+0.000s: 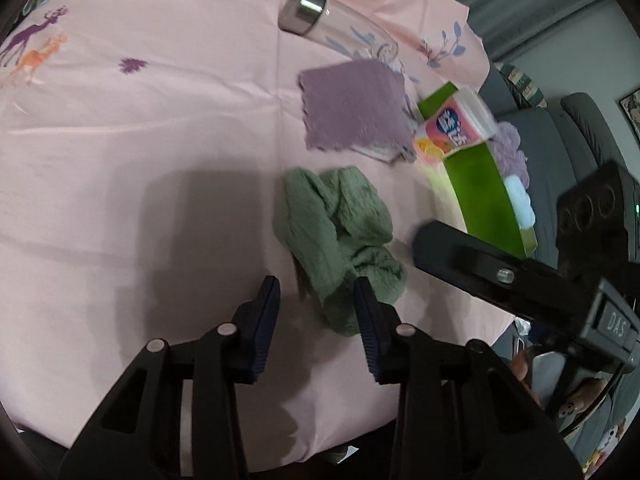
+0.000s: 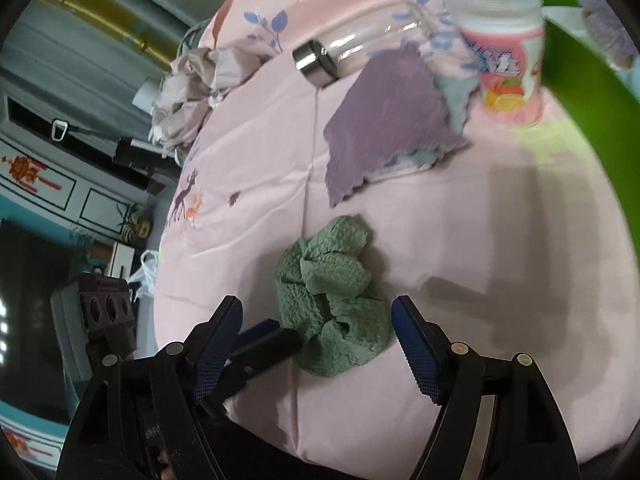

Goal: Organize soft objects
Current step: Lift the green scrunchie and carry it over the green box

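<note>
Now we hover both tongs, left (image 1: 316, 304) and right (image 2: 318, 332), released and empty, over the crumpled green cloth (image 2: 334, 300) lying at twelve o'clock of the right tongs on the pink-sheeted counter (image 1: 140, 140); next we judge a pinch and carry toward the green bin (image 1: 488, 200) at two o'clock.

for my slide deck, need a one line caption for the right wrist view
Open right hand-held gripper poised over crumpled green cloth on pink sheet, purple cloth beyond.
</note>
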`<act>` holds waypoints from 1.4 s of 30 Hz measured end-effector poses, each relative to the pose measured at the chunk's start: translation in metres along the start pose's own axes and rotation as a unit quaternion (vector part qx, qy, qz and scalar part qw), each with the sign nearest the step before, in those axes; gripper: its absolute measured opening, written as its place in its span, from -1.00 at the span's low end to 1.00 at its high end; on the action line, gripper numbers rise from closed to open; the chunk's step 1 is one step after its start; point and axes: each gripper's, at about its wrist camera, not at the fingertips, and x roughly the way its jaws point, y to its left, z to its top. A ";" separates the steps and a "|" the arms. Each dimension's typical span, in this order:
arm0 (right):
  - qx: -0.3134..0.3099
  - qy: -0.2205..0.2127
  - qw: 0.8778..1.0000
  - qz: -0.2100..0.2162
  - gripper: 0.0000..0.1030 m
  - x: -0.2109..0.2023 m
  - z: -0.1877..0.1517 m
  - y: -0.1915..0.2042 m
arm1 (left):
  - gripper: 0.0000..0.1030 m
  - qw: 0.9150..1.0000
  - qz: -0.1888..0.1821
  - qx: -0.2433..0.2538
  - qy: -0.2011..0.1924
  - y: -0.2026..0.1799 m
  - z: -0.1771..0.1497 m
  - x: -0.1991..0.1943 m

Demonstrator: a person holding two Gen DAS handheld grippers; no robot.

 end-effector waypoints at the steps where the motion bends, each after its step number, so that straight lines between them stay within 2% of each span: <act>1: -0.004 0.001 1.000 -0.005 0.51 0.005 0.001 0.001 | -0.42 1.000 -0.001 0.001 0.000 -0.001 0.000 0.001; 2: -0.009 0.004 1.000 -0.008 0.51 0.009 0.002 0.002 | -0.47 1.000 0.000 0.004 -0.003 -0.003 -0.001 0.004; 4: -0.008 0.018 1.000 -0.004 0.51 0.021 0.002 0.000 | -0.69 1.000 0.003 0.013 -0.008 -0.006 0.000 0.009; 6: -0.007 0.024 1.000 -0.002 0.50 0.029 0.001 -0.002 | -0.75 1.000 -0.006 0.004 -0.005 -0.004 0.002 0.015; 8: -0.020 0.014 1.000 -0.009 0.37 0.030 0.000 -0.001 | -0.79 1.000 -0.014 0.006 -0.009 -0.002 0.002 0.016; 10: -0.023 0.017 0.999 -0.016 0.04 0.032 -0.001 -0.001 | -0.81 1.000 -0.015 0.013 -0.013 -0.005 0.003 0.018; 11: -0.021 0.016 1.000 -0.014 -0.03 0.032 -0.001 -0.003 | -0.83 1.000 -0.013 0.015 -0.010 -0.007 0.003 0.020; 13: -0.007 0.018 1.000 0.006 -0.30 0.032 0.000 -0.008 | -0.86 1.000 -0.001 0.024 -0.011 -0.013 0.004 0.023; 17: 0.012 0.008 1.000 0.028 -0.35 0.021 0.001 -0.017 | -0.88 0.999 0.016 0.049 -0.011 -0.028 0.008 0.022; 21: 0.007 -0.040 0.998 0.039 -0.35 -0.015 0.008 -0.016 | -0.88 0.995 0.014 0.093 -0.037 -0.057 0.018 0.007; 24: -0.002 -0.081 0.996 0.036 -0.35 -0.053 0.020 -0.012 | -0.88 0.989 0.009 0.134 -0.067 -0.091 0.027 -0.008; 28: -0.023 -0.159 0.987 0.019 -0.35 -0.115 0.046 -0.008 | -0.87 0.975 -0.013 0.187 -0.117 -0.146 0.050 -0.027; 31: -0.031 -0.208 0.977 0.013 -0.35 -0.157 0.059 -0.016 | -0.87 0.965 -0.028 0.220 -0.139 -0.184 0.066 -0.033; 36: -0.022 -0.262 0.965 -0.011 -0.35 -0.202 0.073 -0.041 | -0.87 0.954 -0.051 0.254 -0.151 -0.232 0.079 -0.023; 42: 0.031 -0.302 0.952 -0.028 -0.35 -0.227 0.065 -0.094 | -0.87 0.945 -0.068 0.294 -0.125 -0.279 0.080 0.016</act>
